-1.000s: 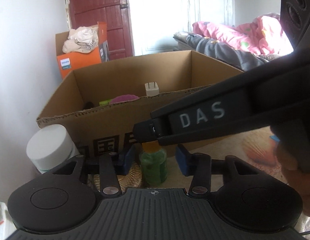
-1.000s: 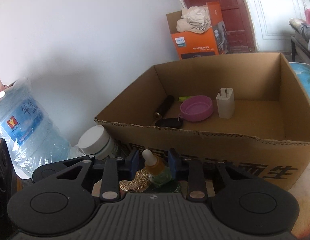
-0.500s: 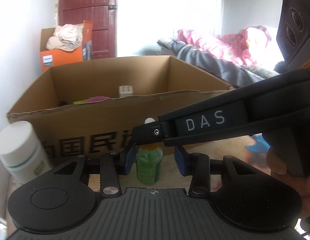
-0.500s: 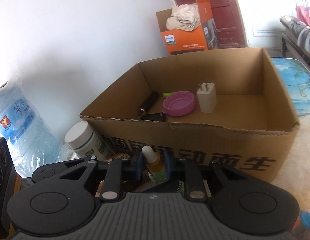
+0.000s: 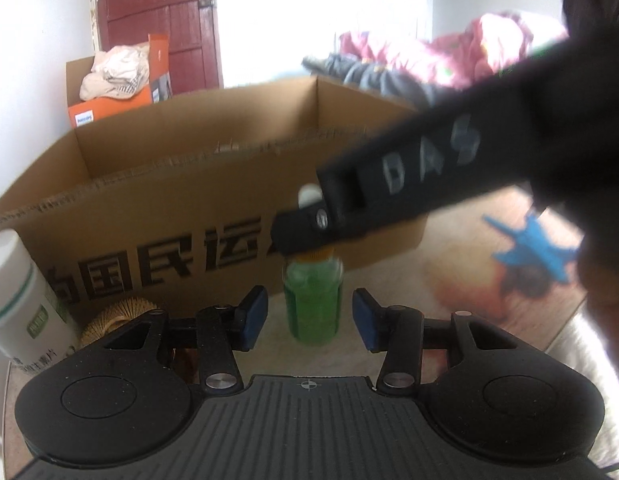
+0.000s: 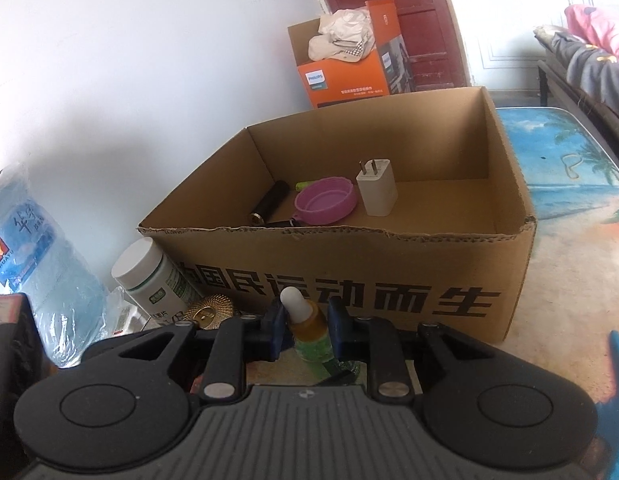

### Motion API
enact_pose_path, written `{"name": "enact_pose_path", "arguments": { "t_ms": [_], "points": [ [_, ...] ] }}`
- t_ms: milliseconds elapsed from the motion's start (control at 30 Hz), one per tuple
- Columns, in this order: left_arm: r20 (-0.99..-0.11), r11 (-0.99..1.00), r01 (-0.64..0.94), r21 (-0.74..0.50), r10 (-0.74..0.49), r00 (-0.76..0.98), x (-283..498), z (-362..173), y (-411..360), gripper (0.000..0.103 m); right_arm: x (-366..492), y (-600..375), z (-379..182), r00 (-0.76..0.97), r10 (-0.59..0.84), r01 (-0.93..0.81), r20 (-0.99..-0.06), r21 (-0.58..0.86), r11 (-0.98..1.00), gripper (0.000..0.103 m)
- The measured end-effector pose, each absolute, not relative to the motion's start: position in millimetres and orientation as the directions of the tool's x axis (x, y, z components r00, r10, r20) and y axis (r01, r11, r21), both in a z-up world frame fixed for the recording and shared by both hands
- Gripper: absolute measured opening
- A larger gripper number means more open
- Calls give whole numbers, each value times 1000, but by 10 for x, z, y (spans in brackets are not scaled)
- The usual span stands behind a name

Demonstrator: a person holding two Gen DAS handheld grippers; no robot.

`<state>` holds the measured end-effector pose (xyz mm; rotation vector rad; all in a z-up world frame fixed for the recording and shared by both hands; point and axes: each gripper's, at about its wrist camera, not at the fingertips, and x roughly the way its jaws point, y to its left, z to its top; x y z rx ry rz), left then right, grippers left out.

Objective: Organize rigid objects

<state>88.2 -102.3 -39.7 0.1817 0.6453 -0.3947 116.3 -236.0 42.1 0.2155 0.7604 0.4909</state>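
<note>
The dropper bottle [image 6: 309, 330], green liquid below an orange collar and a white rubber bulb, stands upright on the tabletop [image 6: 557, 300] just in front of the cardboard box [image 6: 389, 292]. The right gripper [image 6: 305, 330] has its jaws closed narrowly around the bottle's collar and shoulder, the blue pads [image 6: 336, 328] against it on both sides, so it appears to hold the bottle. The left gripper [image 5: 309, 318] flanks the bottle's body with jaws that have just been opening; a clear gap shows on each side, so it grips nothing.

The step in hand looks like lifting the bottle into the box. Since the hold sits high on a narrow, rounded neck, the bottle could pivot or slip, so a straight, slow rise keeping it upright would serve best. The left gripper should back away first, so the two tools do not collide. The bottle's base must clear the ragged front rim before travelling inward. Inside, the white charger [image 6: 376, 194], pink lid [image 6: 325, 203] and black cylinder [image 6: 269, 203] lie towards the left and middle; the bare right half offers the safest landing spot. The white jar [image 6: 153, 276] and gold disc [image 6: 211, 310] wait beside the box.
</note>
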Motion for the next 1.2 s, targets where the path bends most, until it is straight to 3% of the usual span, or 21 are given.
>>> {"name": "enact_pose_path", "arguments": {
  "t_ms": [100,200,1200],
  "points": [
    [-640,918,394,39,-280,715,884,-462,-1012,42,1154,-2368,425,619,500,-347,-605,360,866,25],
    [-648,919,393,-18,-310,696,876,-477,-981,30,1129,-2393,432,617,502,-345,-606,366,864,25],
    [-648,889,457,-14,-356,673,771,-489,-1264,31,948,-2598,460,611,478,-309,-631,366,878,26]
  ]
}}
